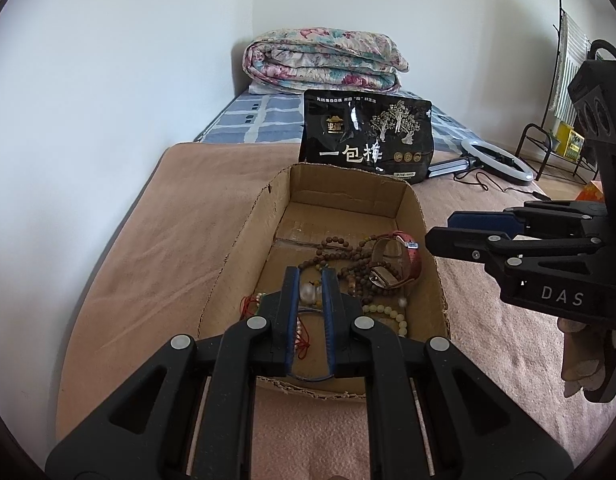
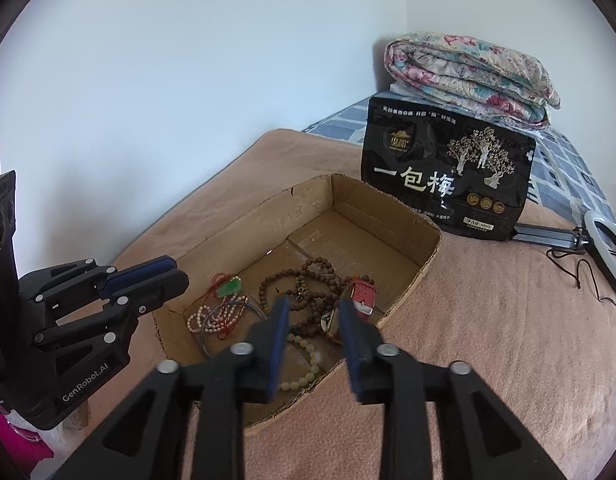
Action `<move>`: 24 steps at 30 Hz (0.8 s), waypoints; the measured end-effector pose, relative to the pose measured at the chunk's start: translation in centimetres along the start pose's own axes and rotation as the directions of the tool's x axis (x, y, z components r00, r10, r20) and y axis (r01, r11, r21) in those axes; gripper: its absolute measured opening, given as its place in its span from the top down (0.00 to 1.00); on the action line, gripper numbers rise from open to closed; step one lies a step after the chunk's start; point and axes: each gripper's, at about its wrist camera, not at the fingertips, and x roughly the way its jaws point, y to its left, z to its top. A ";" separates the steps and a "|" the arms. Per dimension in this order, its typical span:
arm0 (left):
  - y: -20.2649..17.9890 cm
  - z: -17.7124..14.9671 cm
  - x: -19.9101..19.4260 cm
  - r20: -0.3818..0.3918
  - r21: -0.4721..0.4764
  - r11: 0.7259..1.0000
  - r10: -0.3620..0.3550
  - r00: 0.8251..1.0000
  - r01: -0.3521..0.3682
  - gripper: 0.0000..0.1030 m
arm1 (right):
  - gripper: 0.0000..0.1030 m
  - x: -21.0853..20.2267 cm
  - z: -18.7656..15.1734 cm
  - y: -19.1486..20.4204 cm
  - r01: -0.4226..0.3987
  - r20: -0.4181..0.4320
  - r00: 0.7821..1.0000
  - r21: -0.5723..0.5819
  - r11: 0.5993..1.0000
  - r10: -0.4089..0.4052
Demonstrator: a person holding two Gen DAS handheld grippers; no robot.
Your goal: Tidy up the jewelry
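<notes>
An open cardboard box (image 1: 244, 240) (image 2: 388, 216) lies on the pink blanket and holds the jewelry. Inside are a brown wooden bead strand (image 1: 348, 256) (image 2: 308, 280), a watch with a red strap (image 1: 412, 256) (image 2: 364, 294), a pale bead bracelet (image 1: 388, 312) (image 2: 304, 378), a pearl string with red cord (image 2: 216, 318) and a green pendant (image 2: 230, 287). My left gripper (image 1: 310, 272) (image 2: 179, 270) hovers over the box's near left side, shut, with nothing in it. Above the pale bracelet and the watch my right gripper (image 2: 314, 302) (image 1: 440, 228) stands open and empty.
A black snack bag (image 1: 368, 136) (image 2: 448, 184) stands just behind the box. A folded floral quilt (image 1: 324, 60) (image 2: 468, 76) lies at the wall. A ring light (image 1: 496, 160) (image 2: 604, 248) with its cable rests at the right, near a wire rack (image 1: 556, 148).
</notes>
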 end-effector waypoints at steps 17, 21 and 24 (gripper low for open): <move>0.0 -0.2 -0.2 0.021 -0.015 1.000 0.025 0.999 -0.025 0.45 | 0.02 -1.6 0.4 -0.6 0.078 0.064 0.995 0.038 0.996 -0.080; -0.1 0.0 -0.6 0.027 -0.017 1.000 0.024 0.999 -0.023 0.45 | 0.02 -2.3 0.4 -0.7 0.085 0.069 0.994 0.037 0.996 -0.087; -0.5 0.2 -1.4 0.040 -0.010 1.000 0.026 0.999 -0.026 0.45 | 0.02 -2.9 0.5 -0.6 0.088 0.074 0.993 0.032 0.996 -0.090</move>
